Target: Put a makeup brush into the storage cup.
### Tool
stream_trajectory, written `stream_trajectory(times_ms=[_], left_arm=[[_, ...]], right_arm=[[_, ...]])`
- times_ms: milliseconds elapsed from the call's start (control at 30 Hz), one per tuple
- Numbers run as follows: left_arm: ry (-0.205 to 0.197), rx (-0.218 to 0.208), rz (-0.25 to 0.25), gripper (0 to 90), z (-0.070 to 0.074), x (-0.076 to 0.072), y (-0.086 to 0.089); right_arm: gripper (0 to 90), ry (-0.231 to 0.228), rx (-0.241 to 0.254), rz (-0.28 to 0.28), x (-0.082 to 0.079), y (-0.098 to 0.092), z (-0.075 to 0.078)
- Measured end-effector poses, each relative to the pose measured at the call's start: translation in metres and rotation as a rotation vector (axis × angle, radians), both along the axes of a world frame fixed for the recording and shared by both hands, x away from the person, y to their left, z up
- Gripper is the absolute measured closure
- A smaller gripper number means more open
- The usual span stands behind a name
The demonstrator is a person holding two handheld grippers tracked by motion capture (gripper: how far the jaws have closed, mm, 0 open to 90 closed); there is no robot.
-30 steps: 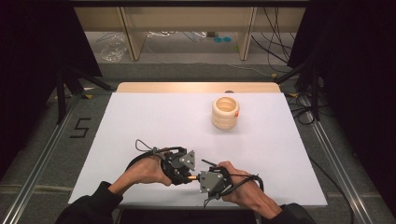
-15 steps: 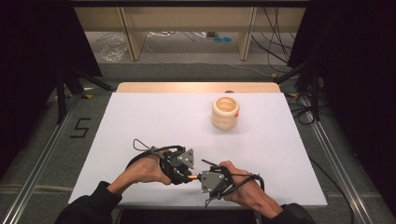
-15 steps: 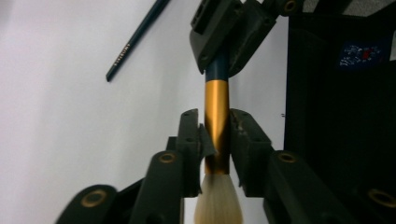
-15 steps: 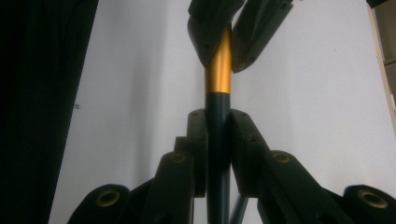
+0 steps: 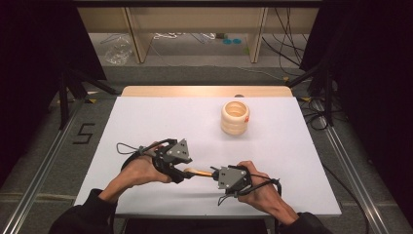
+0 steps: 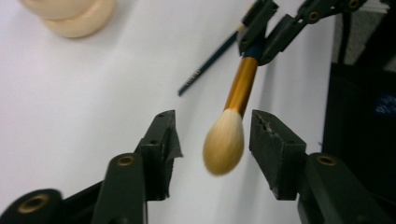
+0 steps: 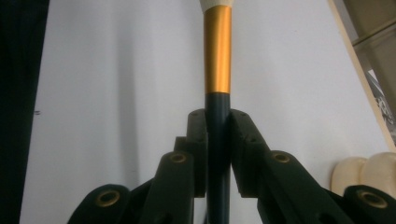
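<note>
Right gripper (image 7: 218,121) squeezing brush (image 6: 233,119) handle near worktop (image 5: 160,117) front edge; left gripper (image 6: 212,140) just opening, jaws apart around bristles.

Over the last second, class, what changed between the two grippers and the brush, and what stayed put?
The left gripper has just been opening its jaws, letting go of the brush head, which sits between them untouched. The right gripper keeps the handle clamped. The wooden cup hasn't moved.

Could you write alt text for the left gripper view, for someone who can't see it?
A makeup brush with a gold collar and pale bristle tip hangs between the left gripper's two black jaws, which have just been opening and do not touch it. The right gripper clamps its dark handle above a white table.
</note>
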State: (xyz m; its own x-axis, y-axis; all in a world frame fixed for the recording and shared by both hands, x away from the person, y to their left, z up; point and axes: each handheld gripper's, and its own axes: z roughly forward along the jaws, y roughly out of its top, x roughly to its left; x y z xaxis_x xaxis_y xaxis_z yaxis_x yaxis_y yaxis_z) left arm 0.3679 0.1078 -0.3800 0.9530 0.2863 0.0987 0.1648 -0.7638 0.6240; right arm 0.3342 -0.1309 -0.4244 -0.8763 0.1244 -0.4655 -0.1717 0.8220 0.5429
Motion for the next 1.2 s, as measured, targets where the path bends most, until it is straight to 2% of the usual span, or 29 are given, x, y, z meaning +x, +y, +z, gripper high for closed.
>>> stream_trajectory(times_ms=[33,67,133,167,200,233,267,333,367,467,567,600,667,733,800,900,933,1067,1100,1200], left_arm=[[0.002,-0.036,0.035,49.9,-0.001,-0.001,0.002],[0.002,-0.024,0.025,49.7,0.001,0.001,0.006],[0.008,-0.053,0.062,48.1,-0.002,0.000,0.010],[0.001,-0.021,0.050,47.5,-0.001,0.001,0.013],[0.010,-0.057,0.080,47.0,-0.003,-0.001,0.013],[0.013,-0.054,0.081,47.0,-0.003,-0.001,0.015],[0.014,-0.063,0.090,46.9,-0.004,-0.001,0.017],[0.008,-0.063,0.096,46.8,-0.006,-0.001,0.019],[0.008,-0.075,0.111,46.3,-0.007,-0.001,0.020],[0.006,-0.093,0.133,46.2,-0.011,-0.001,0.023],[0.001,-0.129,0.146,46.0,-0.014,-0.002,0.025],[0.008,-0.166,0.161,46.1,-0.015,-0.003,0.025],[0.004,-0.167,0.166,46.5,-0.015,-0.002,0.026],[0.003,-0.195,0.175,47.2,-0.016,-0.003,0.025],[0.009,-0.197,0.162,47.2,-0.016,-0.003,0.025],[-0.003,-0.200,0.160,46.0,-0.016,-0.003,0.025],[-0.002,-0.217,0.171,45.2,-0.017,-0.004,0.024],[-0.011,-0.217,0.173,42.5,-0.021,-0.005,0.026],[-0.004,-0.235,0.184,41.9,-0.023,-0.006,0.025],[-0.014,-0.255,0.206,40.7,-0.028,-0.007,0.027]], right_arm=[[79.8,0.019,0.012,-0.033,-0.001,-0.002,0.000],[79.8,0.019,0.010,-0.033,0.001,-0.004,0.001],[79.7,0.005,0.023,-0.045,0.003,-0.006,0.002],[79.8,0.006,0.032,-0.049,0.004,-0.007,0.003],[79.7,0.017,0.032,-0.053,0.003,-0.008,0.004],[79.7,0.007,0.040,-0.055,0.005,-0.009,0.005],[79.7,0.018,0.083,-0.073,0.004,-0.008,0.004],[79.8,0.015,0.088,-0.073,0.006,-0.011,0.005],[79.7,0.034,0.109,-0.080,0.006,-0.011,0.006],[79.7,0.046,0.168,-0.107,0.009,-0.016,0.007],[79.8,0.078,0.251,-0.141,0.013,-0.022,0.010],[79.7,0.082,0.269,-0.146,0.014,-0.023,0.010],[79.8,0.108,0.313,-0.158,0.016,-0.027,0.011],[79.8,0.116,0.352,-0.168,0.018,-0.029,0.011],[79.7,0.134,0.394,-0.177,0.019,-0.031,0.012],[79.7,0.147,0.455,-0.193,0.021,-0.035,0.013],[79.8,0.152,0.473,-0.199,0.022,-0.036,0.014],[79.8,0.162,0.523,-0.222,0.025,-0.041,0.014],[79.7,0.169,0.535,-0.223,0.026,-0.042,0.014],[79.8,0.179,0.569,-0.234,0.029,-0.044,0.013]])
